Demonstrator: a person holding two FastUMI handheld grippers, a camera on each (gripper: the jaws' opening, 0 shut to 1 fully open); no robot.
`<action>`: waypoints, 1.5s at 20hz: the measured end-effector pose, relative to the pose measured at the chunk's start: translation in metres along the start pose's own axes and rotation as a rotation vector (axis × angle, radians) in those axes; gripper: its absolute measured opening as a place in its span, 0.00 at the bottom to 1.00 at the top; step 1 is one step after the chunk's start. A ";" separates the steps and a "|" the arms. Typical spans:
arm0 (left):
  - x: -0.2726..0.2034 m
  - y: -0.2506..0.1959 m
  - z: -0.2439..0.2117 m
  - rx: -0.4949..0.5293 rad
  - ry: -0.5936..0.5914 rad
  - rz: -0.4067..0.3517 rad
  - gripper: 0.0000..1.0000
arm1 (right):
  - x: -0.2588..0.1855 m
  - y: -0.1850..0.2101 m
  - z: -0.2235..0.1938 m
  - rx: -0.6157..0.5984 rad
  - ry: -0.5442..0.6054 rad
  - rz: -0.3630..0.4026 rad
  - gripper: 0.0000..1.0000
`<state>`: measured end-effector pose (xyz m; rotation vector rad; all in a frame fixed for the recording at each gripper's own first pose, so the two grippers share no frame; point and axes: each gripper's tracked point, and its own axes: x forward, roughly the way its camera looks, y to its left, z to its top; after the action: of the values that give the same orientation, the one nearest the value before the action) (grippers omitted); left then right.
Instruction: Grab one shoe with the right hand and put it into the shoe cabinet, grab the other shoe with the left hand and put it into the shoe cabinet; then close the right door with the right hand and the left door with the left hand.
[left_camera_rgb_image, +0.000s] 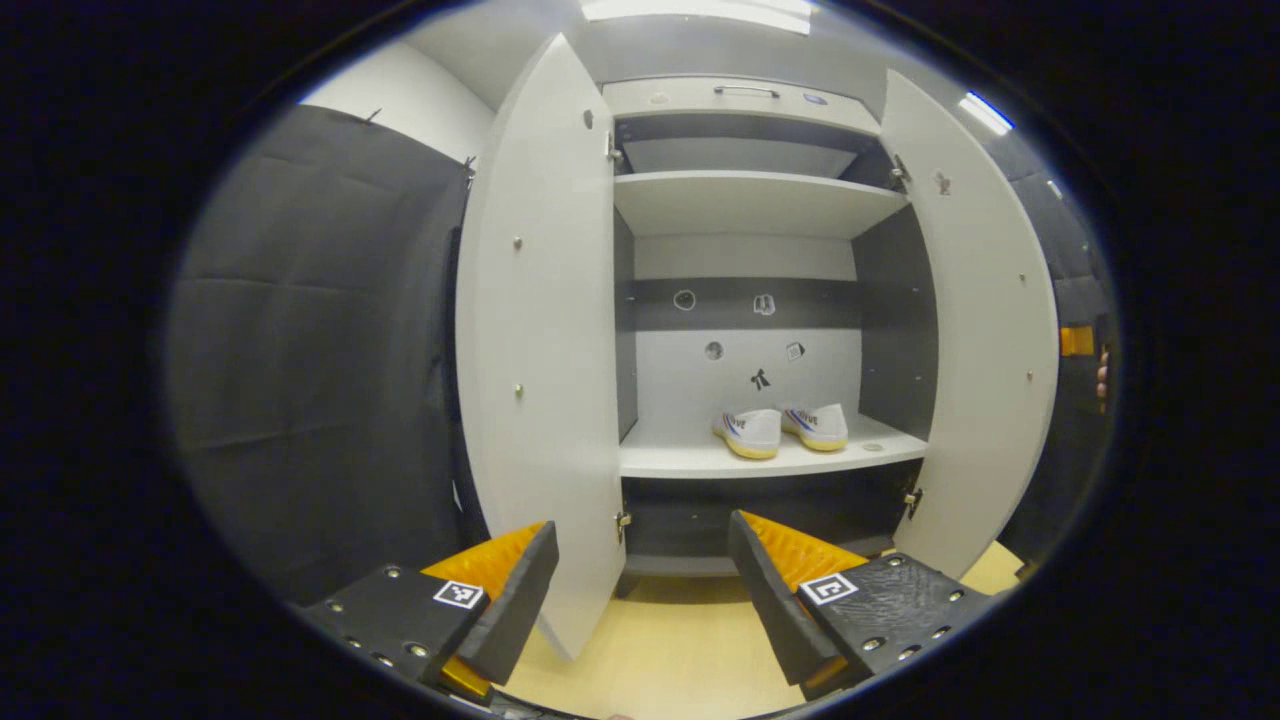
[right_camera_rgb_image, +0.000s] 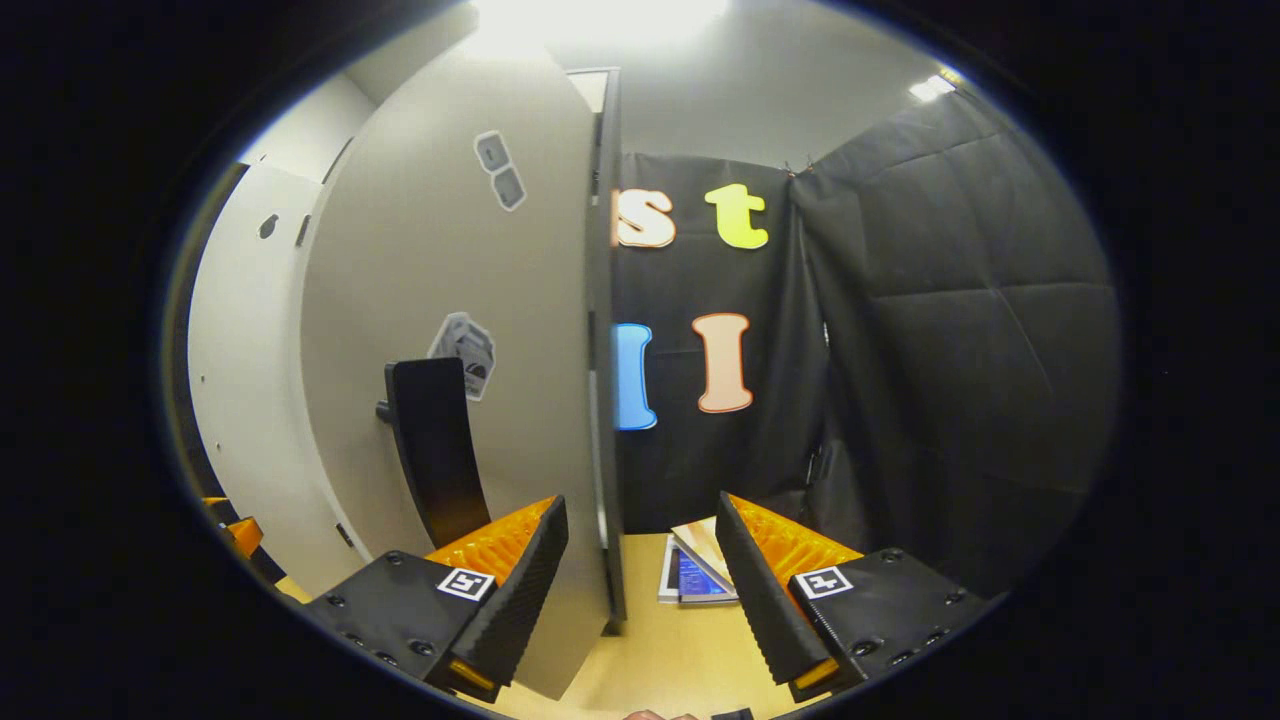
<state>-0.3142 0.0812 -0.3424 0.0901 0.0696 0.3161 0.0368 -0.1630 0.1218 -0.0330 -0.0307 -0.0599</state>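
Both shoes (left_camera_rgb_image: 780, 430) sit side by side on the cabinet shelf (left_camera_rgb_image: 700, 460). My right tool (right_camera_rgb_image: 640, 560) is spread, straddling the right door (right_camera_rgb_image: 470, 330) edge; the left tool (left_camera_rgb_image: 640, 570) is spread too. The stiff panel should swing lightly, so I'd push near its free edge.

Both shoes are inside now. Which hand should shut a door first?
Probably the right. The right hand-held gripper is open, its fingers straddling the edge of the white right door near its black handle. The left hand-held gripper sits farther back.
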 end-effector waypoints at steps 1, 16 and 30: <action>-0.002 0.004 -0.003 0.000 0.005 -0.001 1.00 | 0.004 0.009 0.004 -0.004 -0.008 0.007 0.90; -0.043 0.116 -0.005 -0.024 -0.008 0.150 0.99 | 0.028 0.096 -0.019 0.088 0.032 0.058 0.96; 0.014 0.220 0.113 -0.133 -0.170 -0.006 1.00 | -0.015 0.084 -0.082 0.063 0.128 -0.046 0.97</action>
<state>-0.3596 0.2847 -0.2088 -0.0158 -0.1195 0.3055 0.0289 -0.0812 0.0368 0.0342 0.0948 -0.1069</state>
